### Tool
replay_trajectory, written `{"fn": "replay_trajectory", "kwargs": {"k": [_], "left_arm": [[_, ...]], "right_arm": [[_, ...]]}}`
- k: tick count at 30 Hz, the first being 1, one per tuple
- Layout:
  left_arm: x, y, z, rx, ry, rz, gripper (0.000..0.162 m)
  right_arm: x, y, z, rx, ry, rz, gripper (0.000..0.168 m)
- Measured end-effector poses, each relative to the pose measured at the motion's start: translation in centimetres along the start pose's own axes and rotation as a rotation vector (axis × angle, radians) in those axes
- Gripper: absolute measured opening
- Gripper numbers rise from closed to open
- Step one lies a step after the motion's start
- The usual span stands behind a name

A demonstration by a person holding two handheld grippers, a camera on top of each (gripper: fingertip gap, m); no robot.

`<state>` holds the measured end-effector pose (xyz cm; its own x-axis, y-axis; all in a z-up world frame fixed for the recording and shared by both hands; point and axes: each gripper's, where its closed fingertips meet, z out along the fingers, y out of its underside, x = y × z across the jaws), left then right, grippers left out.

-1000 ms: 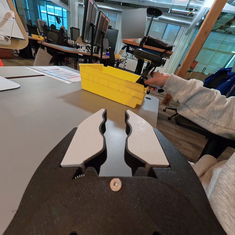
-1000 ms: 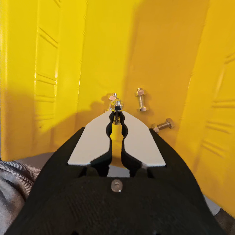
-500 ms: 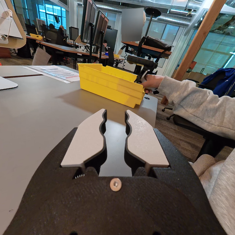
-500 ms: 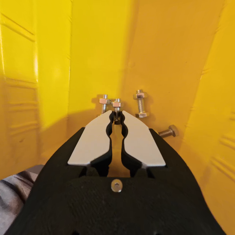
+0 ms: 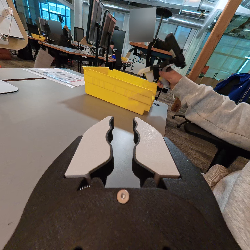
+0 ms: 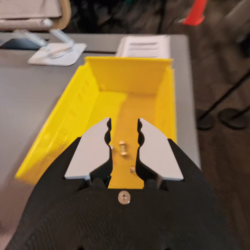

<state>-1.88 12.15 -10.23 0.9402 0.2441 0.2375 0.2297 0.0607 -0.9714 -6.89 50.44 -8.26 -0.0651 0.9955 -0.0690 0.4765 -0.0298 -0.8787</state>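
Right gripper (image 6: 124,119) hovering above yellow bin (image 6: 70,121) with jaws apart and empty, bolts (image 6: 123,149) lying on bin floor, left gripper (image 5: 122,117) sitting apart over grey table (image 5: 33,121)

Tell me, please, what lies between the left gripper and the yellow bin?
In the left wrist view, only bare grey table lies between the left gripper and the yellow bin.

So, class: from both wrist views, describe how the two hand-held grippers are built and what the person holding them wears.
Both the left gripper and right gripper have a rough-textured black body, one silver screw at the centre and two flat pale grey fingers with wavy black inner edges. A small coil spring shows on the left one. The person wears a light grey sweatshirt sleeve with a ribbed cuff.
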Motion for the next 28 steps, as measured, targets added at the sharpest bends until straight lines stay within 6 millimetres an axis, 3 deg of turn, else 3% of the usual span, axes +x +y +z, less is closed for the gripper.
{"fn": "replay_trajectory", "kwargs": {"k": [1,5,8,12,15,17,21,25,28], "left_arm": [[0.0,0.0,0.0,0.001,-0.001,-0.001,0.026],[-0.1,0.0,0.0,0.000,-0.004,-0.002,0.026],[-0.1,0.0,0.0,-0.001,-0.004,-0.006,0.026],[-0.1,0.1,0.1,-0.004,0.002,-0.014,0.026],[-0.2,0.1,0.1,-0.004,0.003,-0.022,0.026],[-0.2,0.0,0.0,0.001,0.001,-0.024,0.026],[-0.3,0.0,0.0,0.006,-0.001,-0.023,0.026],[-0.3,0.1,0.0,0.000,0.005,-0.040,0.026],[-0.4,0.1,0.1,-0.001,0.012,-0.067,0.026]], "right_arm": [[1.8,-0.2,-1.0,0.016,0.084,0.019,0.040],[6.3,0.0,-4.6,0.052,0.237,0.113,0.068],[8.3,1.0,-5.9,0.139,0.301,0.135,0.092],[9.2,4.3,-3.3,0.093,0.308,0.114,0.125],[9.0,6.7,-0.8,0.007,0.281,0.085,0.127],[8.6,7.5,0.2,-0.023,0.260,0.088,0.116],[8.4,7.7,0.6,-0.013,0.239,0.099,0.070],[8.0,8.4,1.5,-0.028,0.190,0.148,0.062],[7.1,8.8,2.2,-0.062,0.151,0.135,0.041]]}}
